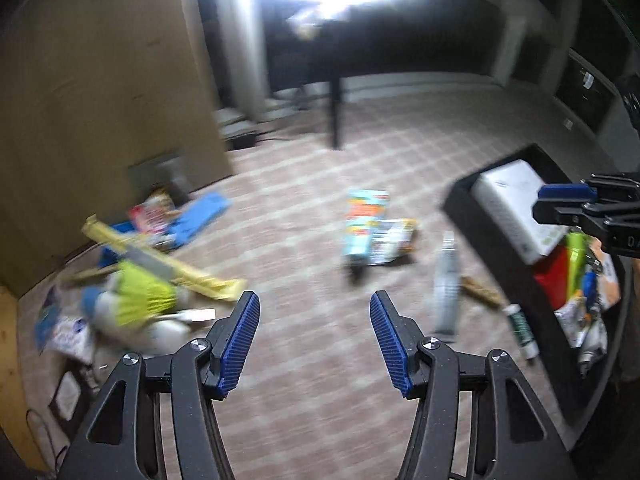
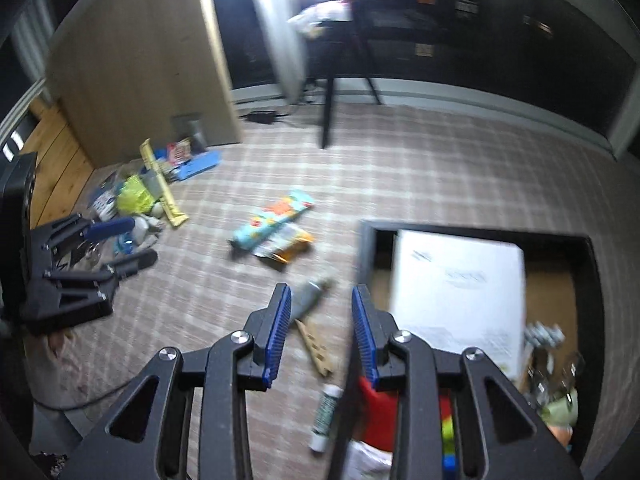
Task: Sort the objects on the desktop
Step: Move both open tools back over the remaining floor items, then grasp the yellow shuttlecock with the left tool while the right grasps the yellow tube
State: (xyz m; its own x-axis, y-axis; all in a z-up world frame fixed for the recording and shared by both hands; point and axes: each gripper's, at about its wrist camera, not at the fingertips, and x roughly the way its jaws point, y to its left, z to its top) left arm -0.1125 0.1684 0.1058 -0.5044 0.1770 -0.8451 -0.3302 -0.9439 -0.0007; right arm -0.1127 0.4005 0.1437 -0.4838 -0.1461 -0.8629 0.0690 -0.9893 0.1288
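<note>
Loose objects lie on a checked carpet. My left gripper (image 1: 314, 304) is open and empty above bare carpet; the right wrist view shows it at the left (image 2: 136, 240). My right gripper (image 2: 320, 300) is open too, hanging over a grey tube (image 2: 308, 300) on the floor with nothing between its pads. It shows at the right edge of the left wrist view (image 1: 560, 204). A black bin (image 2: 592, 248) at the right holds a white box (image 2: 460, 292) and a red item (image 2: 380, 408). A colourful packet (image 1: 366, 220) lies mid-floor. A green-white tube (image 2: 326, 416) and a wooden piece (image 2: 314, 348) lie beside the bin.
A heap at the left holds a long yellow pack (image 1: 160, 264), a yellow-green bag (image 1: 144, 300) and a blue flat item (image 1: 200, 216), beside a tall wooden panel (image 1: 100, 100). A dark table leg (image 1: 335, 112) stands behind. Glare from a lamp whitens the top.
</note>
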